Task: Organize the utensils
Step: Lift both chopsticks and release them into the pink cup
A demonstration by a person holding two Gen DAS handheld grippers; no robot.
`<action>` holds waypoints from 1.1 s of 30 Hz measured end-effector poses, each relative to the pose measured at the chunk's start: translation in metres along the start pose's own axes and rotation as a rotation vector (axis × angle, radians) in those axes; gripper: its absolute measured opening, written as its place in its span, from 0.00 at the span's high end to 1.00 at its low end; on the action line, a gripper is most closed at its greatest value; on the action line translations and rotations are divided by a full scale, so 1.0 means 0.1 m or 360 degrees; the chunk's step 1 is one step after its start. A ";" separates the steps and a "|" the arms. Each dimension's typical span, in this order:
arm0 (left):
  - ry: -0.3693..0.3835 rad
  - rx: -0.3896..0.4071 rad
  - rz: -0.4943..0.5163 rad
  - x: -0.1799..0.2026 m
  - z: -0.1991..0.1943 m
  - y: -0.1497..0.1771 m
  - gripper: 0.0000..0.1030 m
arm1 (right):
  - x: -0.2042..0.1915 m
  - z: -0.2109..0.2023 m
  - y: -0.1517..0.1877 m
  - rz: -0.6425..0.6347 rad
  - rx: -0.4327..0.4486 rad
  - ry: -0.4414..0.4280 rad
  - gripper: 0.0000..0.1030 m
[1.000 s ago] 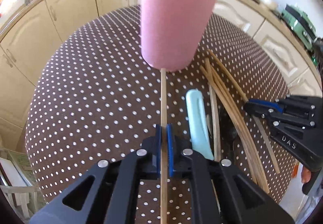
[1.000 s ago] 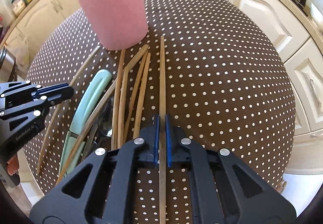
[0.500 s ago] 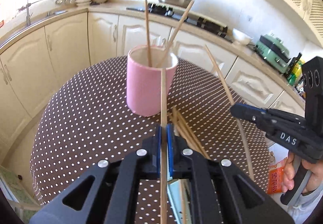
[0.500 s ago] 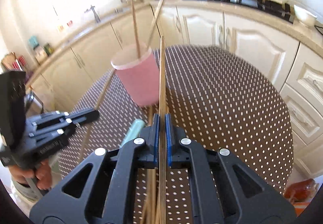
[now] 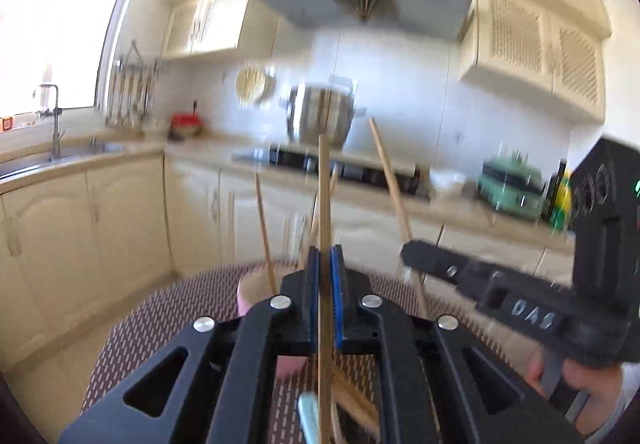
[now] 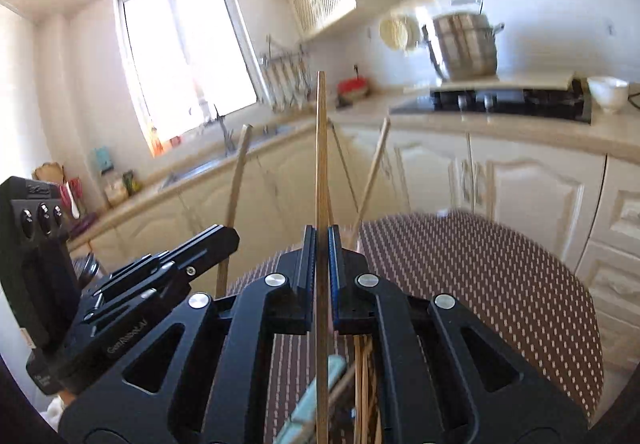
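My left tongs (image 5: 325,264) and my right tongs (image 6: 321,244) are each clamped tight on one wooden chopstick, both raised above the tabletop (image 6: 480,276).

The dotted brown tabletop lies below. On it the pink cup (image 5: 249,294) stands just past my left tongs, half hidden behind them, with other chopsticks leaning out of its mouth. My left chopstick (image 5: 323,196) and my right chopstick (image 6: 321,148) point up and away along the fingers. Loose chopsticks (image 6: 366,376) and a pale green handle (image 6: 316,400) lie on the tabletop under the tongs, partly hidden.
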State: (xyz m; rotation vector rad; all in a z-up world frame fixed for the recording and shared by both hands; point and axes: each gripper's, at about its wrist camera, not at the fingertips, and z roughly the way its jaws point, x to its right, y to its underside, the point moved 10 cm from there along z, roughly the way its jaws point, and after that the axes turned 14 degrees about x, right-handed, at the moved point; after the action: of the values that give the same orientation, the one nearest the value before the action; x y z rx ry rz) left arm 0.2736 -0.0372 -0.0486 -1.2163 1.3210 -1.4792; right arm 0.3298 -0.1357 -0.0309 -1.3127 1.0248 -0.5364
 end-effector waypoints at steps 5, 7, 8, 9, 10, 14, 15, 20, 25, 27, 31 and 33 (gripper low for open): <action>-0.0001 0.0265 -0.0044 -0.11 0.16 -0.33 0.94 | -0.09 0.17 -0.19 -0.0007 0.0152 -0.0022 0.94; -0.0026 0.0382 -0.0060 -0.17 0.23 -0.47 0.94 | -0.10 0.25 -0.27 0.0006 0.0220 -0.0037 0.94; -0.0035 0.0447 -0.0075 -0.21 0.27 -0.53 0.94 | -0.10 0.29 -0.31 0.0006 0.0254 -0.0041 0.94; -0.0056 0.0487 -0.0082 -0.23 0.30 -0.58 0.94 | -0.10 0.35 -0.35 0.0001 0.0284 -0.0042 0.94; -0.0075 0.0514 -0.0088 -0.25 0.33 -0.61 0.94 | -0.10 0.39 -0.38 -0.0001 0.0304 -0.0048 0.94; -0.0147 0.0673 -0.0112 -0.38 0.43 -0.76 0.94 | -0.12 0.52 -0.50 -0.0018 0.0394 -0.0047 0.94; -0.0161 0.0699 -0.0105 -0.39 0.48 -0.78 0.94 | -0.11 0.56 -0.52 -0.0021 0.0415 -0.0041 0.94; -0.0272 0.0741 -0.0063 -0.50 0.70 -0.74 0.94 | -0.01 0.71 -0.57 -0.0009 0.0510 0.0003 0.94; -0.0305 0.0737 -0.0068 -0.57 0.84 -0.65 0.94 | 0.10 0.85 -0.54 0.0024 0.0541 0.0022 0.94; -0.0318 0.0720 -0.0074 -0.60 0.91 -0.60 0.94 | 0.12 0.90 -0.51 0.0037 0.0541 0.0028 0.94; -0.0317 0.0644 -0.0084 -0.65 1.02 -0.47 0.94 | 0.19 1.01 -0.42 0.0046 0.0528 0.0056 0.94; -0.0335 0.0599 -0.0074 -0.65 1.03 -0.39 0.94 | 0.21 1.05 -0.38 0.0056 0.0517 0.0056 0.94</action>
State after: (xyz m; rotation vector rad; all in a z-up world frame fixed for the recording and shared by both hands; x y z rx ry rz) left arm 0.3901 0.0075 -0.0203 -1.1224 0.8347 -1.5033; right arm 0.4373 -0.1064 -0.0081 -0.9990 0.9423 -0.6708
